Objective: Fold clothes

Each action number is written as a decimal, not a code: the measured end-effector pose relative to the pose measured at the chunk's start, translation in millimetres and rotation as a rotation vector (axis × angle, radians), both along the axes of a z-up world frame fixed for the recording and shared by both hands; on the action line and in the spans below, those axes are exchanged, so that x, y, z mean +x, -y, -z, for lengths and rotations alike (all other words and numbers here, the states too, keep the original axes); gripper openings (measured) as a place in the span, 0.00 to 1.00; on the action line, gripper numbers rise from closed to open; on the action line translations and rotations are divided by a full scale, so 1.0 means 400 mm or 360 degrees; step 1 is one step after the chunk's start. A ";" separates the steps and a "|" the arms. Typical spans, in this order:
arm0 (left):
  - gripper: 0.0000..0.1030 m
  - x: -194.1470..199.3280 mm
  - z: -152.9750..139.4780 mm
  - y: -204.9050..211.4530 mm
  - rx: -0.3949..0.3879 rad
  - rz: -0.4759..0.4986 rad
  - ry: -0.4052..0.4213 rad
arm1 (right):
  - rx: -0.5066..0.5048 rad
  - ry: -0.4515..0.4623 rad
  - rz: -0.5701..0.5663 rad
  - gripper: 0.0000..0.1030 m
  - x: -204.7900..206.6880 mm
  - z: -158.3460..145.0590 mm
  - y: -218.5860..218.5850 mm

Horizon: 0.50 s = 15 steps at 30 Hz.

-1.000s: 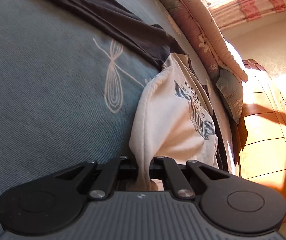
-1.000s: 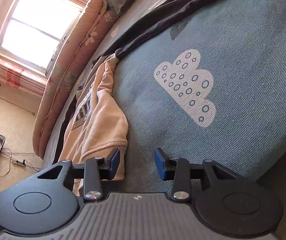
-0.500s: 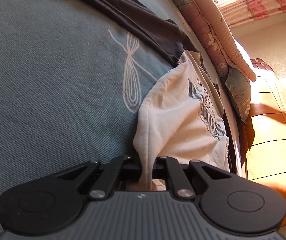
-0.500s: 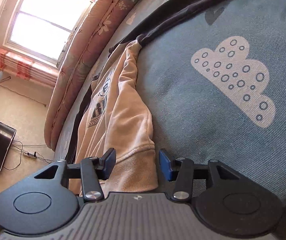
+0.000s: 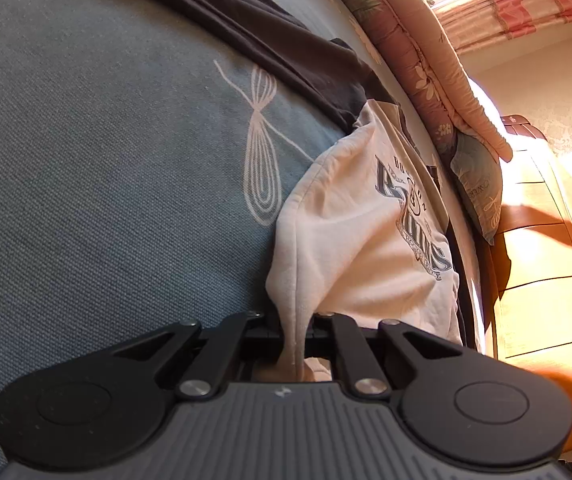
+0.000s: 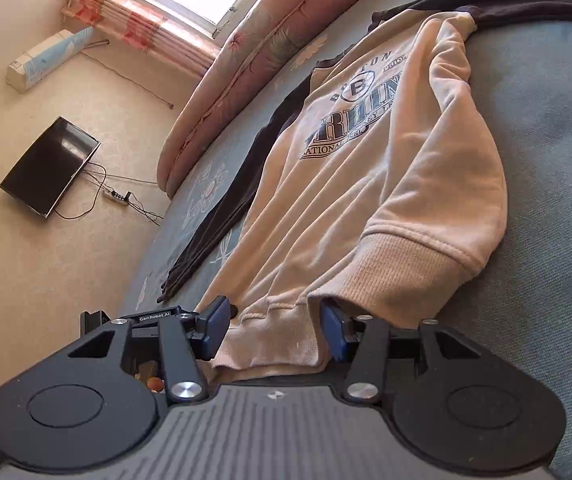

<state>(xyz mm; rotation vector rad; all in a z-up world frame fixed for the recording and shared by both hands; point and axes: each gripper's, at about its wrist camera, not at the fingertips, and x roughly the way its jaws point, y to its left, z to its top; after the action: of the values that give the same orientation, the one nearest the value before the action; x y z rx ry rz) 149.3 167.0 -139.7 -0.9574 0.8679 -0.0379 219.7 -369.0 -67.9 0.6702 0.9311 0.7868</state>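
Left wrist view: left tool (image 5: 294, 334) clenched on a pinch of the cream sweatshirt (image 5: 360, 248), fabric bunched and drawn taut between its jaws. Right tool (image 6: 273, 330) stands released, jaws parted, with the ribbed hem (image 6: 273, 344) lying between the blue pads (image 6: 217, 330); I can't see the pads pressing the cloth, so no grip there yet. No jaw change over the last half second.

Sweatshirt lies on the bed (image 5: 85, 160), print up, one dark sleeve (image 6: 221, 216) stretched out toward the bed edge, the other side already flopped over with its cuff (image 6: 422, 256) near the right tool.

Step, as I read it: taking the second hold on the bottom hem before a fold. Next move calls for closing the right tool on the hem, then lifting both holds together so the cloth stays flat.

Room: open bed surface on the cuff side, plenty. Rolled quilt (image 6: 269, 52) runs along the far side; bed edge drops to the floor past the dark sleeve. Wooden cabinet (image 5: 542, 280) stands close beyond the bed in the left view.
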 end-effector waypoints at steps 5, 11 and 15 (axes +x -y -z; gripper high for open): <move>0.09 0.001 0.003 -0.002 -0.0012 0.0001 0.0007 | 0.0063 -0.0067 0.0244 0.60 -0.014 0.022 0.163; 0.09 0.001 0.000 0.000 -0.0011 -0.0007 -0.0002 | 0.0175 -0.0297 0.0361 0.62 0.083 0.108 0.185; 0.09 0.001 0.001 0.000 -0.0011 -0.0008 -0.0001 | 0.0061 -0.0398 0.0477 0.58 0.139 0.112 0.146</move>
<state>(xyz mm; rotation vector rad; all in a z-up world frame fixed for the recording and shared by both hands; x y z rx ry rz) 149.7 167.2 -140.2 -0.9662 0.8662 -0.0366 275.3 -427.4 -112.6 0.9322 1.0130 0.4617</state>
